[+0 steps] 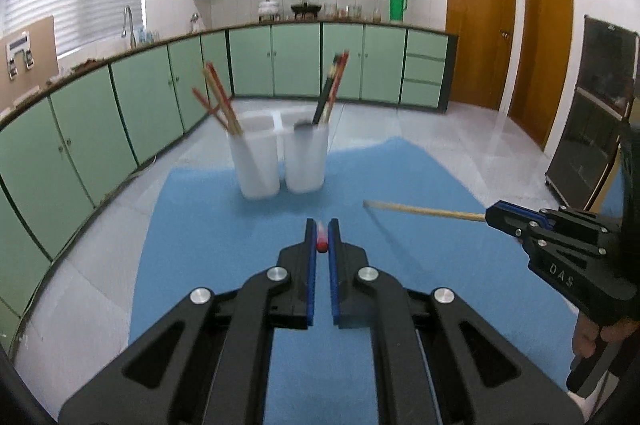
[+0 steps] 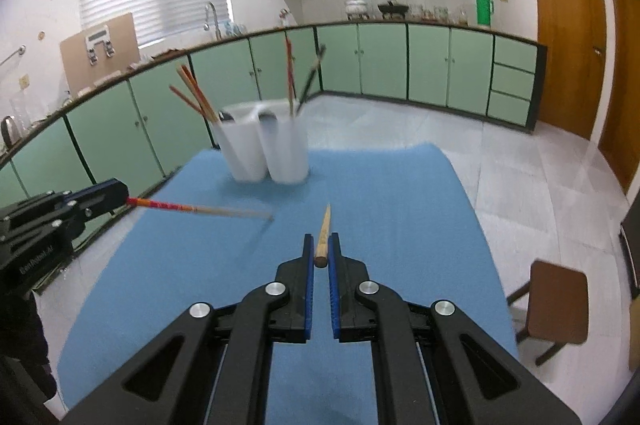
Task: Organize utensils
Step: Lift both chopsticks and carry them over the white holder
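Blue table (image 2: 400, 225): my left tongs (image 1: 322, 237) pinched a red chopstick (image 2: 168, 205), my right tongs (image 2: 320, 249) a wooden chopstick (image 1: 424, 211). Next, I judged, both needed dropping into the far white holders (image 1: 280, 161).

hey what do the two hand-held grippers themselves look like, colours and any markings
Both are black, angular linkages with silver round pivot pins and blue ribbed pads lining the fingers. The right hand-held gripper bears pale "DAS" lettering on its side; the left hand-held gripper has small white lettering, too blurred to read.
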`<state>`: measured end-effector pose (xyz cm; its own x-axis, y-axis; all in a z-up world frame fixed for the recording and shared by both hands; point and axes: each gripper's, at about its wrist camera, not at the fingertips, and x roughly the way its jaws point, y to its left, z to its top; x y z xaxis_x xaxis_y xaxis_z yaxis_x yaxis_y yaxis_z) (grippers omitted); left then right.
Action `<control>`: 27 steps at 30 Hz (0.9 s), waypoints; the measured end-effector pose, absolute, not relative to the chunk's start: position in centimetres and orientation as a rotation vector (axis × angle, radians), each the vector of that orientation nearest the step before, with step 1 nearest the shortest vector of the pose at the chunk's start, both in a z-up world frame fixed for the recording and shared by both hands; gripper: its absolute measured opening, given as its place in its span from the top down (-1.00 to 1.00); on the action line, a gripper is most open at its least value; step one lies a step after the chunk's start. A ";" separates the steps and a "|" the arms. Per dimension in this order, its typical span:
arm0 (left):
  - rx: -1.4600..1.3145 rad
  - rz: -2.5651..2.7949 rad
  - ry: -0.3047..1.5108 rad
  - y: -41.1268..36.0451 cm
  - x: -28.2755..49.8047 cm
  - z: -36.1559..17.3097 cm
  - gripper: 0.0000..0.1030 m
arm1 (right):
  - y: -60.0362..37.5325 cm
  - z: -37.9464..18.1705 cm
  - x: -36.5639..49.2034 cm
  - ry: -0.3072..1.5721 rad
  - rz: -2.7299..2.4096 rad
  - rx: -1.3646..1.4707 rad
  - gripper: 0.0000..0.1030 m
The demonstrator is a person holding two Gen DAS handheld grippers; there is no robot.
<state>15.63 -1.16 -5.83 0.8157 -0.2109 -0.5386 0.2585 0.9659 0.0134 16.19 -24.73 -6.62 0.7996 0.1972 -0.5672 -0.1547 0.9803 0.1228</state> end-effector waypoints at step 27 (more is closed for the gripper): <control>0.098 -0.344 0.397 0.4 18.8 3.0 0.91 | -21.5 7.0 24.5 0.538 0.415 0.038 0.87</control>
<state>18.79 0.43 2.96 0.8653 -0.3089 -0.3947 0.3469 0.9375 0.0267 24.53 -21.48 6.96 0.7777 0.3935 -0.4902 -0.3738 0.9165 0.1426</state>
